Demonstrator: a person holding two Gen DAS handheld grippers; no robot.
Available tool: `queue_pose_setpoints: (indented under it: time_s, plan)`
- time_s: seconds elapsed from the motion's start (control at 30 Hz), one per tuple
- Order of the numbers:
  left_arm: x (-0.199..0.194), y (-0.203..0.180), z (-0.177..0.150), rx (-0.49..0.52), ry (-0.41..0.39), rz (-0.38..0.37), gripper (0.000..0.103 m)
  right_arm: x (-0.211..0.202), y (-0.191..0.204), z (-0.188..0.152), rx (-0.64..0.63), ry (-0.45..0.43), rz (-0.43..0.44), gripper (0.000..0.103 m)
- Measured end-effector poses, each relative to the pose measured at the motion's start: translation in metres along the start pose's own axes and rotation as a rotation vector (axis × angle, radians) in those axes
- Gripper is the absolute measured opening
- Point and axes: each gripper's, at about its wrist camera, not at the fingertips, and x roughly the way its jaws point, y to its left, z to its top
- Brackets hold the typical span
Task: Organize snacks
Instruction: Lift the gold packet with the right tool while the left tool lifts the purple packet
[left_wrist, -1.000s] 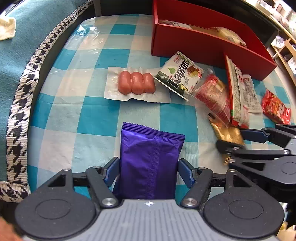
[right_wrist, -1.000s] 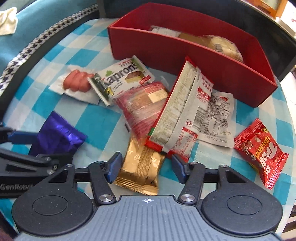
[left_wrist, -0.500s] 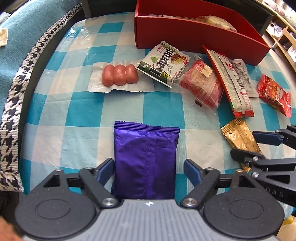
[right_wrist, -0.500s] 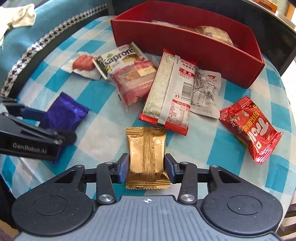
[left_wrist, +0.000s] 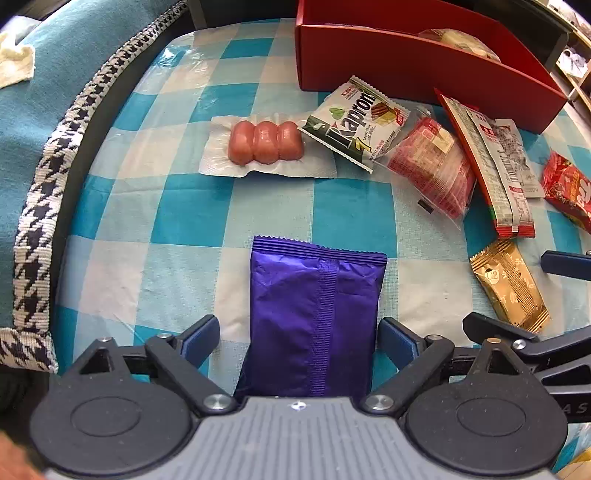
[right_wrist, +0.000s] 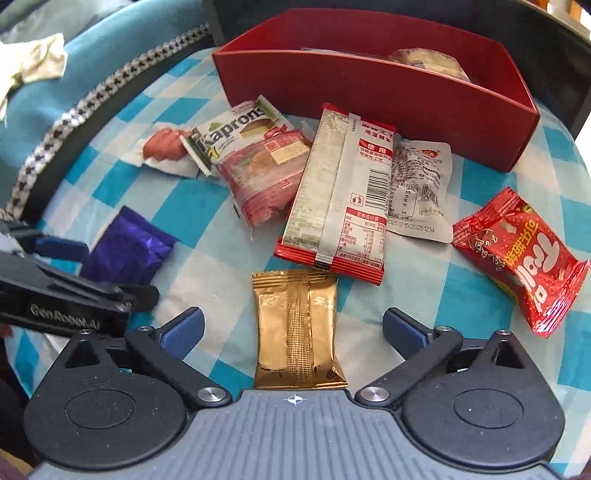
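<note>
A purple snack packet (left_wrist: 314, 317) lies flat on the checked tablecloth between the fingers of my left gripper (left_wrist: 299, 338), which is open and straddles it. A gold packet (right_wrist: 295, 328) lies between the fingers of my right gripper (right_wrist: 293, 328), which is wide open with clear gaps on both sides. The purple packet also shows in the right wrist view (right_wrist: 129, 251), and the gold packet shows in the left wrist view (left_wrist: 508, 284). A red box (right_wrist: 369, 96) with some snacks inside stands at the far side.
Between the grippers and the red box (left_wrist: 406, 62) lie a sausage pack (left_wrist: 264, 144), a Kaprons wafer (left_wrist: 354, 122), a clear pack of red cakes (left_wrist: 428, 166), a long red-edged pack (right_wrist: 340, 192), a white sachet (right_wrist: 421, 192) and a red Frolic bag (right_wrist: 521, 254). A houndstooth-edged teal cushion (left_wrist: 37, 147) borders the left.
My right gripper was shut on the gold packet and has opened wide, leaving it on the cloth. My left gripper has opened a little further around the purple packet.
</note>
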Motion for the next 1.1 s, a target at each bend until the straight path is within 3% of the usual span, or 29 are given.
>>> queue_pose_setpoints:
  time_s: [0.1,0.17,0.33,0.63,1.1]
  plan:
    - [0.000,0.001,-0.001,0.005,-0.005,0.000,0.103,-0.002,0.008,-0.003,-0.072,-0.001,-0.076,0.092]
    - [-0.003,-0.002,-0.001,0.012,-0.013,-0.004,0.103,-0.009,0.010,-0.005,-0.100,-0.015,-0.071,0.072]
    - [-0.009,-0.007,-0.004,0.022,-0.036,-0.017,0.094,-0.015,0.005,-0.005,-0.083,-0.023,-0.058,0.048]
    - [-0.017,-0.006,-0.009,-0.025,-0.039,-0.076,0.092,-0.021,0.006,-0.008,-0.080,-0.035,-0.043,0.047]
    - [-0.031,-0.021,0.000,-0.005,-0.083,-0.151,0.092,-0.047,0.000,-0.006,-0.042,-0.095,-0.002,0.047]
